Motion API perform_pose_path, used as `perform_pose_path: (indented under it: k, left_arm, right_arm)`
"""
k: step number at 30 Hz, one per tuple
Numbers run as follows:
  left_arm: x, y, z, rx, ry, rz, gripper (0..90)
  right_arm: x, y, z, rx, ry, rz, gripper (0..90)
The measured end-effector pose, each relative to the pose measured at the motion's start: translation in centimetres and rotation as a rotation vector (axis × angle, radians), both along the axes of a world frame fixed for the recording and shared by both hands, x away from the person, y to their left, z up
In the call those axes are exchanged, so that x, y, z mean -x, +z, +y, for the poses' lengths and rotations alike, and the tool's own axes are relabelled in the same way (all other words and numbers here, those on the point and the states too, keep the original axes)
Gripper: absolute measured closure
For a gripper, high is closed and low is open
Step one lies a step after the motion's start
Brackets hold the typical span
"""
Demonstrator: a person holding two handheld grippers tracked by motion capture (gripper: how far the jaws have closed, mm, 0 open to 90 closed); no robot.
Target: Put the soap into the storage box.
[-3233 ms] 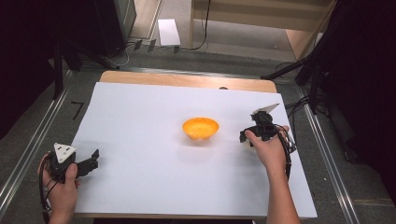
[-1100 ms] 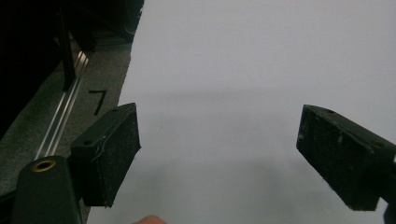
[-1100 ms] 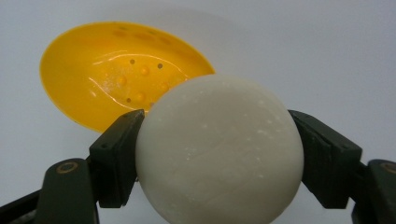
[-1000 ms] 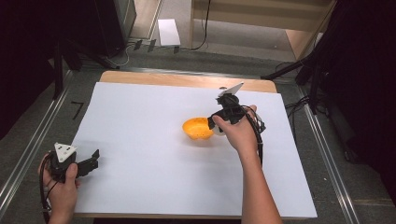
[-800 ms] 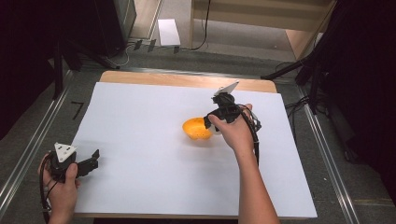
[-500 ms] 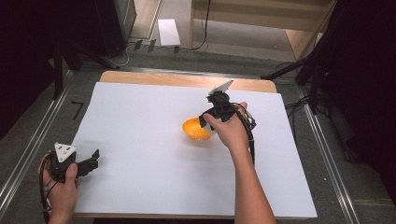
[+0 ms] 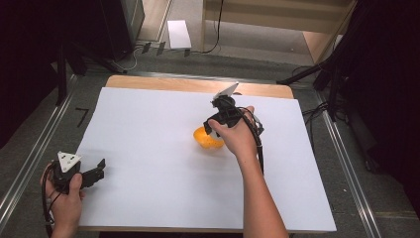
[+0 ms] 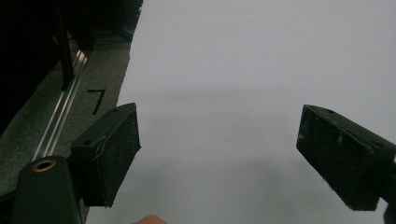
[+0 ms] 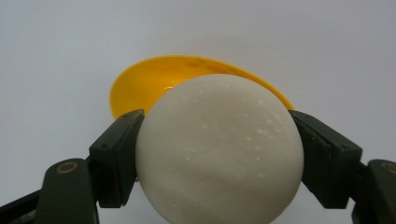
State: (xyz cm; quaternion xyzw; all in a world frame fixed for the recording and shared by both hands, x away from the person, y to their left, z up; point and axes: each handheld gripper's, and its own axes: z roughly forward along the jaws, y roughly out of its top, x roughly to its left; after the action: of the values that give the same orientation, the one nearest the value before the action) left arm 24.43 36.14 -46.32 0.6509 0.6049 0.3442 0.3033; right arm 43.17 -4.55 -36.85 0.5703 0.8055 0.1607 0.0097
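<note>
**White ball nears the bowl**

The right gripper (image 9: 219,154) clamps a white ball (image 9: 219,149) just above the orange bowl (image 7: 205,139), at the table's centre. Centre it over the hollow, lower, then release gently. The left gripper (image 8: 219,158) idles unclenched at seven o'clock.

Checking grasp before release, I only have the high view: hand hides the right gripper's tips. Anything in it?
Observer: Yes, the right gripper is clamped on a white ball, one pad on each side.
Operator: Where is it relative to the orange bowl?
Observer: In the right gripper view the orange bowl sits just behind the ball, rim facing it.
Operator: Left side?
Observer: The left gripper has its jaws wide apart, with bare white sheet between them.
</note>
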Motion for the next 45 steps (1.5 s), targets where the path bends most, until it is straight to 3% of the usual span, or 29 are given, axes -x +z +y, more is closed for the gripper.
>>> perform_pose_path:
  k: [28, 38, 43, 45]
  left_arm:
    - [0.0, 0.0, 0.0, 0.003, 0.0, 0.005, 14.2]
    - [0.0, 0.0, 0.1, 0.003, 0.0, 0.005, 14.2]
    - [0.0, 0.0, 0.0, 0.002, 0.0, 0.006, 14.2]
    - [0.0, 0.0, 0.1, 0.003, 0.0, 0.006, 14.2]
  right_arm:
    - [-0.9, -2.0, 1.1, 0.045, 0.008, 0.02, 23.8]
    - [-1.1, -3.0, 1.5, 0.086, 0.012, 0.035, 23.8]
    - [-1.2, -3.4, 1.5, 0.047, 0.007, 0.051, 23.8]
    - [-1.2, -3.7, 1.4, 0.053, 0.005, 0.058, 23.8]
